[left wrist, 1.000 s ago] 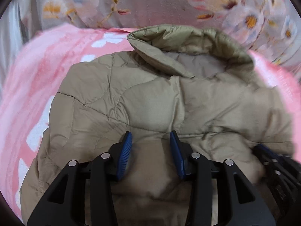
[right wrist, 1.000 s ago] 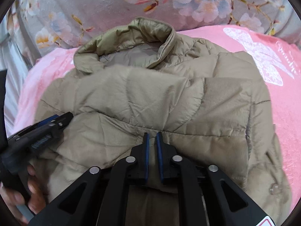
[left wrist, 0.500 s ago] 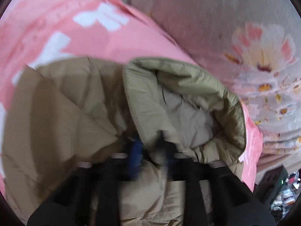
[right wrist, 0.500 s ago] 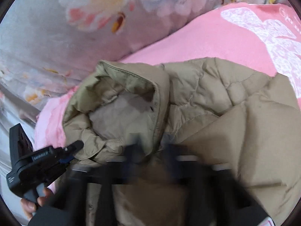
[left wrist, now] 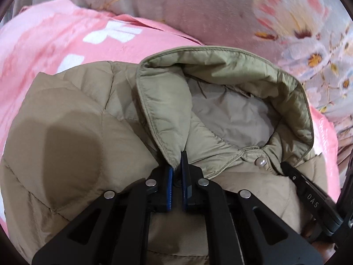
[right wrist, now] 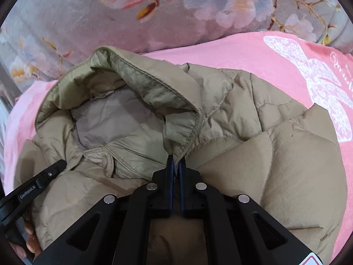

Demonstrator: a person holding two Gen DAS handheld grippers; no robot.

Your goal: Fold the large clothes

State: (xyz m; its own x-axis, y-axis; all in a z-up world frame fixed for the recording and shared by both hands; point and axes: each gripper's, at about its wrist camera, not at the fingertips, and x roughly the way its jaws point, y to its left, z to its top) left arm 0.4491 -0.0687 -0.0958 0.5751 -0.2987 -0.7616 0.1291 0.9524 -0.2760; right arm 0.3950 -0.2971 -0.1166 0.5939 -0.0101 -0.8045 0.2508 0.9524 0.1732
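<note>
Khaki quilted nylon fills both wrist views: a padded jacket (left wrist: 72, 132) lies on a pink blanket (left wrist: 55, 44) with white prints, its collar (left wrist: 220, 75) standing open towards a grey floral cushion (left wrist: 209, 11) behind. The left tongs (left wrist: 176, 165) are clenched on one lower corner of the collar, a tip of fabric pinched between the blue pads. In the right wrist view the right tongs (right wrist: 175, 165) are clenched on the opposite collar corner in the same way. Each tool shows in the other's view only as a black finger at the frame edge, beside a pearly snap (left wrist: 261, 161) on the placket. The jacket's lower body is hidden beneath the tool frames, and its sleeves cannot be made out. A person's hand (right wrist: 30, 240) is barely visible at the lower left rim, cut off by the lens edge.
</note>
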